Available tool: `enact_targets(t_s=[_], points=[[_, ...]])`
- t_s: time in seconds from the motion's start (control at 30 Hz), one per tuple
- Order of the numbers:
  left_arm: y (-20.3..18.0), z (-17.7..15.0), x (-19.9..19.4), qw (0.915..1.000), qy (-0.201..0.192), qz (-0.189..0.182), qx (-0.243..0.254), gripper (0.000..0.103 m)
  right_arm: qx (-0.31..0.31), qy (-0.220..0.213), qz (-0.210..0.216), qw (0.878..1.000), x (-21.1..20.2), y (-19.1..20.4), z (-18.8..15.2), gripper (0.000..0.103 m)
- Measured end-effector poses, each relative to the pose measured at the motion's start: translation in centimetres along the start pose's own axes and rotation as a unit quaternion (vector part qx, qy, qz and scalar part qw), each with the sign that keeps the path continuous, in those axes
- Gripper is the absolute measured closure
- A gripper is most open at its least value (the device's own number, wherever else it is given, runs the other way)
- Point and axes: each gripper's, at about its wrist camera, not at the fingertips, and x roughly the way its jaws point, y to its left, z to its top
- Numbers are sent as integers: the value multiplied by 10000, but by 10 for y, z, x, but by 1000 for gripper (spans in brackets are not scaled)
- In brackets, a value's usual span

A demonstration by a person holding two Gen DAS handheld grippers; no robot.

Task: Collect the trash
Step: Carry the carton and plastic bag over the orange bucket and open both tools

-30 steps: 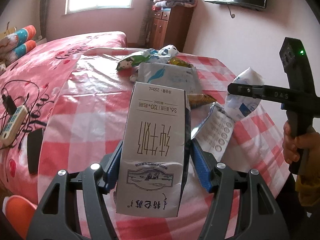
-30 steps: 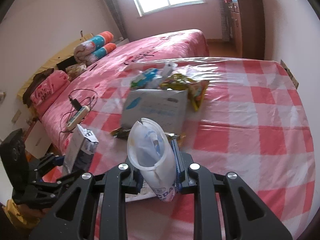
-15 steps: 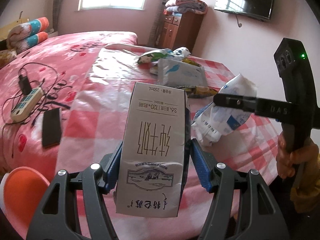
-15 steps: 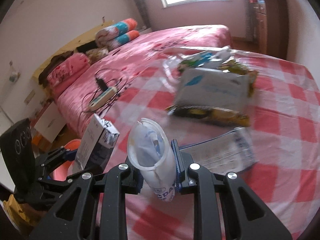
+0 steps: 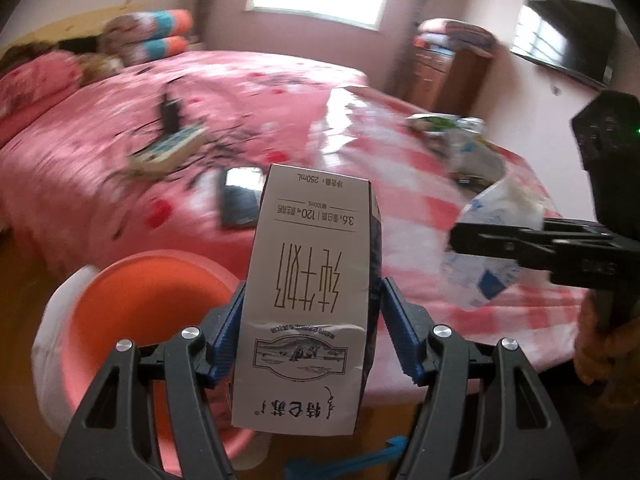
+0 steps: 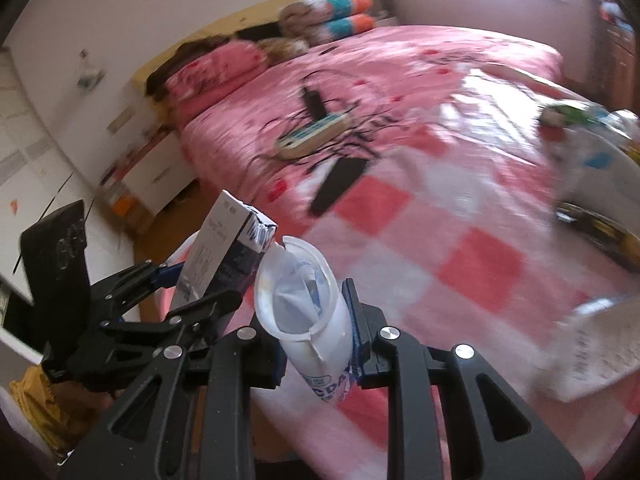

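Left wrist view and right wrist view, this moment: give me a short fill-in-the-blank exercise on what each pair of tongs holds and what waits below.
1. The left tongs are shut on a white ____ marked 250mL.
2. The right tongs grip a crumpled white plastic ____.
3. Below the left tongs sits an ____ basin.

Missing words: milk carton; cup; orange

Milk carton point(image 5: 308, 296): "250mL", "3.6", "120", upside down. Crumpled cup point(image 6: 308, 320): "DA".
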Motion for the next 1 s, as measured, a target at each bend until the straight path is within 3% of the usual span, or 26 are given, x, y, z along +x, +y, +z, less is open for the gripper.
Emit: enact_targets(t_s=[0.3, 0.67, 0.7, 0.77, 1.0], points=[[79, -29, -5, 9938, 95, 704, -855, 38, -546, 368, 457, 9968, 57, 62, 19, 78], [114, -51, 7, 9873, 369, 936, -1229, 37, -746, 635, 829, 9917, 107, 99, 33, 75], [116, -53, 8, 9868, 387, 966, -1244, 37, -722, 663, 905, 9911, 111, 100, 33, 72], [117, -55, 11, 9859, 444, 1026, -1242, 36, -654, 638, 955, 9912, 112, 100, 33, 43], [114, -54, 13, 9852, 431, 1239, -1102, 25, -514, 243, 765, 9954, 86, 90, 32, 22]])
